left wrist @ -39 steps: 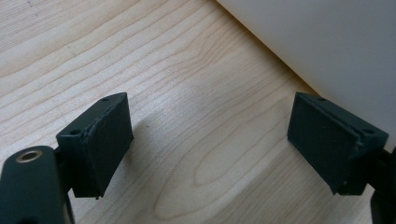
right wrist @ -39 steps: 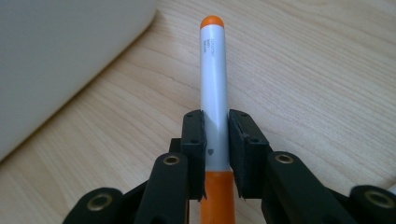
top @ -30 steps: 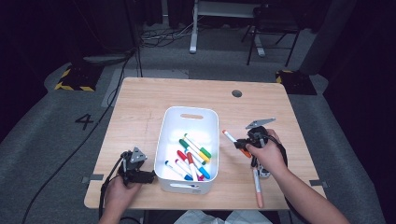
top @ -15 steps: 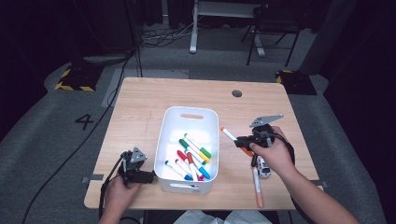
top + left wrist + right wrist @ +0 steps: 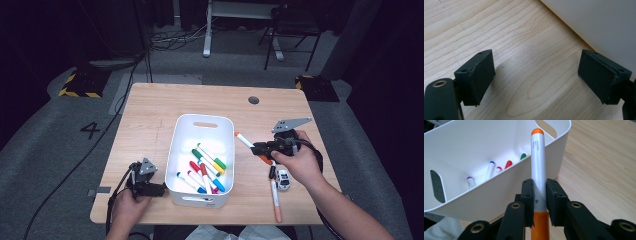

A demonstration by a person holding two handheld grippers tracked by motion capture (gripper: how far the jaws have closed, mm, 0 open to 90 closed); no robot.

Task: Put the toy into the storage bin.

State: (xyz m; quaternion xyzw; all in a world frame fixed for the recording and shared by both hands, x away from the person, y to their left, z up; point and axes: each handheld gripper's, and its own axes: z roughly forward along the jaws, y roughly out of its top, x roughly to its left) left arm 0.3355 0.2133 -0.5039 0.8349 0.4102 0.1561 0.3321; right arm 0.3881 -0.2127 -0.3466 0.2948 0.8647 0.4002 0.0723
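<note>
— Right gripper [image 5: 539, 195] is being kept clamped on the orange marker [image 5: 538, 167], which is being held up off the table [image 5: 150, 105], just beside the right wall of the white bin [image 5: 186, 130]. Is much being left undone?

— Some. Several markers [image 5: 202, 167] are already being stored in the bin: green, red, blue and purple caps are being shown there. One more marker [image 5: 275, 200] is being left on the table near the right hand, next to a small toy car [image 5: 283, 179].

— And the left gripper [image 5: 544, 75]?

— Its jaws are being held wide apart with nothing between them, low over the wood beside the bin's near left corner. By my judgement, the held marker is being readied for the bin, and one pick is being left after it.
</note>
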